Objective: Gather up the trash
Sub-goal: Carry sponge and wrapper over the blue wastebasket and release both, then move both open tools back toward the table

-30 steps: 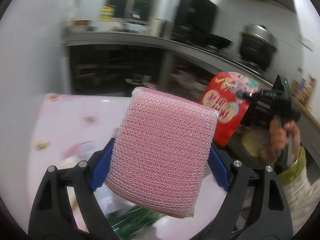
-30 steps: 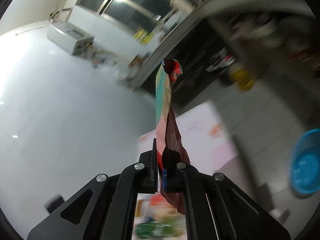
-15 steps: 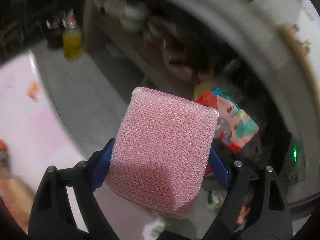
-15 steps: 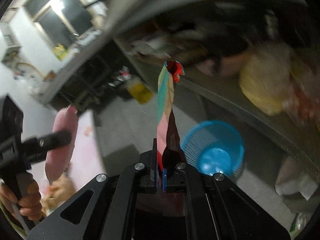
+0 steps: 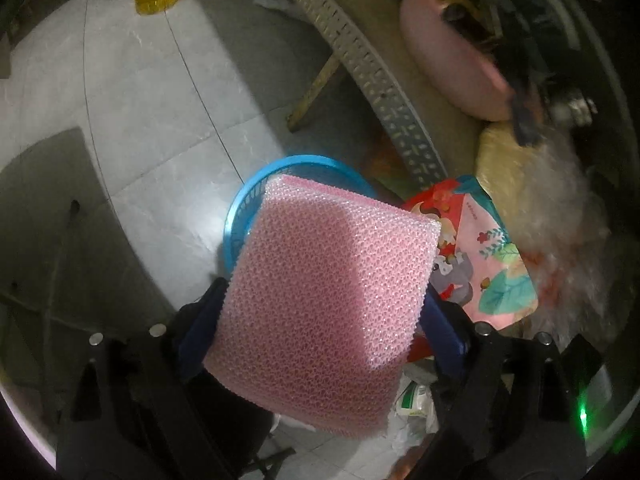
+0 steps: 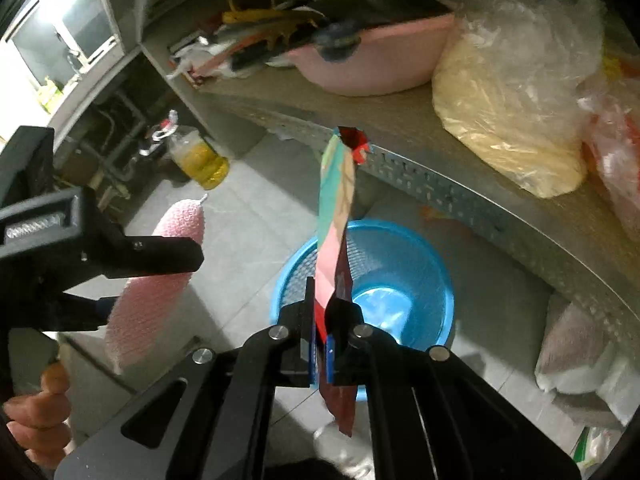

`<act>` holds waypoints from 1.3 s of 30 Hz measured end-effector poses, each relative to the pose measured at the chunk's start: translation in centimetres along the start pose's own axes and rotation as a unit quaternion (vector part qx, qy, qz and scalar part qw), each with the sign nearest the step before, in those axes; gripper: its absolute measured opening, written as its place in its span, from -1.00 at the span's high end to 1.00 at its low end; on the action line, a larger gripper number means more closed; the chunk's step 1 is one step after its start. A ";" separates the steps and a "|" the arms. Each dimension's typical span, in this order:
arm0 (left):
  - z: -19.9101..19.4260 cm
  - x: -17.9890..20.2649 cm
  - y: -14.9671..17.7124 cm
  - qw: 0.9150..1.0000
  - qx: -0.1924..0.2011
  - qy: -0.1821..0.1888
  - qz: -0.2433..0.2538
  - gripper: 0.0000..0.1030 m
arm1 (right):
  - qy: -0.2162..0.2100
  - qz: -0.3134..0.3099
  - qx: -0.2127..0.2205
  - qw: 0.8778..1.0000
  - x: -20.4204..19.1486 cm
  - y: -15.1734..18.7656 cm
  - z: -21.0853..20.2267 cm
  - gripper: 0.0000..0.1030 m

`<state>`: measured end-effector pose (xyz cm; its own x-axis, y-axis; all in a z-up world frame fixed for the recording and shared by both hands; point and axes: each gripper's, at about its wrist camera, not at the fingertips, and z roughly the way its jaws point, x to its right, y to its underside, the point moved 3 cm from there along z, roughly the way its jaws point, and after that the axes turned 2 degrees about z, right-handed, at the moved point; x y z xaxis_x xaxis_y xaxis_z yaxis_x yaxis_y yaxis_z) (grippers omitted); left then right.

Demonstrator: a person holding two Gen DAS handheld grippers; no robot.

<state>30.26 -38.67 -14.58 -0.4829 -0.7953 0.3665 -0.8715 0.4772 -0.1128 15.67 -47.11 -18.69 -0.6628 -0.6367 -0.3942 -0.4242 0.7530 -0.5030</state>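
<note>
Kitchen floor, under a grey perforated shelf [image 6: 472, 196]: I'm holding two grippers over a blue mesh basket [image 6: 404, 276] that stands on the pale tiles [image 5: 132, 92] just beside the shelf edge.

On the shelf: pink basin [image 6: 376, 60] w/ dark odds and ends piled in it, then a clear plastic bag of yellowish stuff [image 6: 508, 120] to its right. A jug of yellow liquid [image 6: 200, 160] stands on the floor further back, well apart from the basket.

Left gripper [image 5: 320, 304]: wide pink mesh sponge pad [image 5: 332, 280] sits between the blue-padded fingers [image 5: 200, 320], its sides against both pads; jaws are opening at this moment, pad not yet dropped. From the right wrist view the pad hangs left of the basket, not over it; from the left wrist view it covers most of the basket, only the rim's far-left arc showing. My hand [image 6: 36, 416] shows at lower left, wrapped round the left gripper's handle.

Right gripper [image 6: 320, 344]: clamped tight on a flat snack packet [image 6: 336, 208], red inside, pink and teal cartoon print outside. Packet stands up edge-on from the jaws, in line w/ the basket's near-left rim, its lower end hanging below the fingers. In the left wrist view the same packet shows just right of the pad.

Small crumpled wrappers [image 5: 412, 396] lie on the floor, lower right of the left view; too blurred to tell more.
</note>
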 end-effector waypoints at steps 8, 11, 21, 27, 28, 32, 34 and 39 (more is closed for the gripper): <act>0.9 0.0 0.1 1.000 0.005 0.025 -0.009 -0.74 | 0.016 0.014 -0.007 1.000 2.2 0.3 3.5 0.08; 0.6 0.5 0.2 0.999 0.009 0.038 0.005 -0.74 | 0.016 0.016 0.001 1.000 2.3 0.1 2.5 0.07; -1.4 1.7 1.0 0.996 0.019 0.091 0.007 -0.74 | 0.014 0.010 0.033 0.999 2.1 0.6 -2.7 0.04; -6.7 1.6 2.5 0.991 0.073 0.107 0.039 -0.74 | 0.018 -0.009 0.034 0.999 1.4 1.9 -4.9 0.03; -8.1 1.6 3.0 0.989 0.089 0.113 0.047 -0.74 | 0.019 -0.017 0.034 0.999 1.1 2.3 -5.5 0.03; -13.7 1.3 5.9 0.974 0.160 0.135 0.081 -0.75 | 0.018 -0.045 0.036 0.998 -0.5 3.5 -7.7 -0.20; -16.8 0.9 7.8 0.964 0.193 0.148 0.104 -0.76 | 0.020 -0.068 0.048 0.996 -1.8 4.1 -9.5 -0.29; -22.3 -1.0 12.1 0.946 0.253 0.151 0.133 -0.81 | 0.025 -0.119 0.083 0.989 -4.7 4.6 -13.7 -0.64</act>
<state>22.11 -23.80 4.28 -0.7114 -0.4918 0.5020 -0.6887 0.3453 -0.6376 8.38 -38.37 -8.60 -0.5875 -0.7805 -0.2136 -0.4673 0.5427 -0.6980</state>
